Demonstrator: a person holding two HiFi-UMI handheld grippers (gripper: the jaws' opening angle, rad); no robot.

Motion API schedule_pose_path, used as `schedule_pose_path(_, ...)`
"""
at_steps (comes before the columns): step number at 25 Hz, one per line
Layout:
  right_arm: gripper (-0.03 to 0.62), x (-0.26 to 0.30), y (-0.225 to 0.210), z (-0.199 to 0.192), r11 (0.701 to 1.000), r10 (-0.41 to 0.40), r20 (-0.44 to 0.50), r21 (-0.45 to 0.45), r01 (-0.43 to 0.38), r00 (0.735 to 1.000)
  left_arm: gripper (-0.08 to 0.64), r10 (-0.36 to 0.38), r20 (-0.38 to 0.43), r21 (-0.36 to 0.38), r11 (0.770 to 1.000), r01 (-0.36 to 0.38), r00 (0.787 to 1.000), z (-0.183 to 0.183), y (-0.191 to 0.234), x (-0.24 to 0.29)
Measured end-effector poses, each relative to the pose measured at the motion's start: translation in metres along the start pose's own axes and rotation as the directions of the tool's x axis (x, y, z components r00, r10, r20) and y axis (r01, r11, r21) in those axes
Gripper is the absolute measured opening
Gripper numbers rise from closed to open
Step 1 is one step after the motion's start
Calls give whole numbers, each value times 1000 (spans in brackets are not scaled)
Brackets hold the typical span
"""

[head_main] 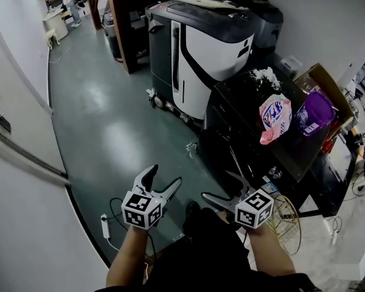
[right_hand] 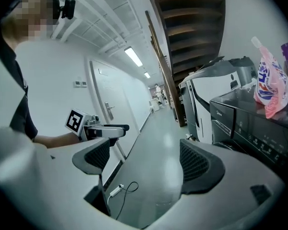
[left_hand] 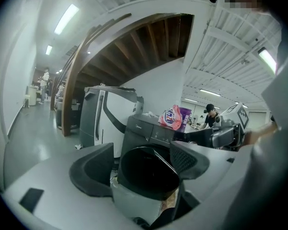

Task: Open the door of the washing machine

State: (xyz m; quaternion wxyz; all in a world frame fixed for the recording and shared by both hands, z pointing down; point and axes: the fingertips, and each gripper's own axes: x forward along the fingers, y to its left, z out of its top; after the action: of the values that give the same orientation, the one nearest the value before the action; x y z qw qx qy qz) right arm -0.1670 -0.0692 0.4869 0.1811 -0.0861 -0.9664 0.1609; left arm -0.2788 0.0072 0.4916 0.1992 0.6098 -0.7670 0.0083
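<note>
The dark washing machine point(head_main: 243, 93) stands ahead on the right, with a pink detergent bag point(head_main: 275, 119) and a purple bottle point(head_main: 314, 111) on its top. In the left gripper view its round dark door point(left_hand: 149, 172) fills the gap between the jaws, below the control panel point(left_hand: 151, 134); no finger touches it. My left gripper point(head_main: 164, 179) point(left_hand: 139, 169) is open and empty. My right gripper point(head_main: 222, 187) point(right_hand: 144, 162) is open and empty too, with the washing machine point(right_hand: 252, 123) at its right. Both hang low, side by side, short of the machine's front.
A big grey-and-white machine point(head_main: 201, 41) stands behind the washer. A cardboard box point(head_main: 328, 81) sits to its right and a wire basket point(head_main: 287, 224) by my right arm. A power strip point(head_main: 104, 225) and cable lie on the green floor. A white wall with a door point(right_hand: 103, 107) is on the left.
</note>
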Motion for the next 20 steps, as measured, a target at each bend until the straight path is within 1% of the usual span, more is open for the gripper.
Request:
schedule_pose_path(5,466,34,-48,34,999,-4,-5,39,5,1000,380,-29,-67,22,999,31,997,43,20,61)
schedule_pose_path(7,466,46,-56,54,999,9,-22,43,-8,1000,379,-33,-82,5,999,34,996,69,26,77)
schedule_pose_path(9,466,54,-61,76,1000,22,-38,22,-21,999,379,-38,-80,-4,999,37,996,96,29,88)
schedule_pose_path(12,466,59,-69,104,1000,15,-32,14,-15,999,377,-51,-90,32,998,54,995,125,33,97)
schedule_pose_path(14,466,63,-74,114,1000,-4,-29,19,5,1000,377,-51,-107,45,997,56,993,133,40,101)
schedule_pose_path(17,466,72,-77,115,998,-38,-45,49,41,998,370,-62,-135,31,997,67,989,139,55,105)
schedule_pose_path(20,466,82,-74,111,993,-93,-71,70,98,993,365,-123,-159,31,991,129,980,142,64,111)
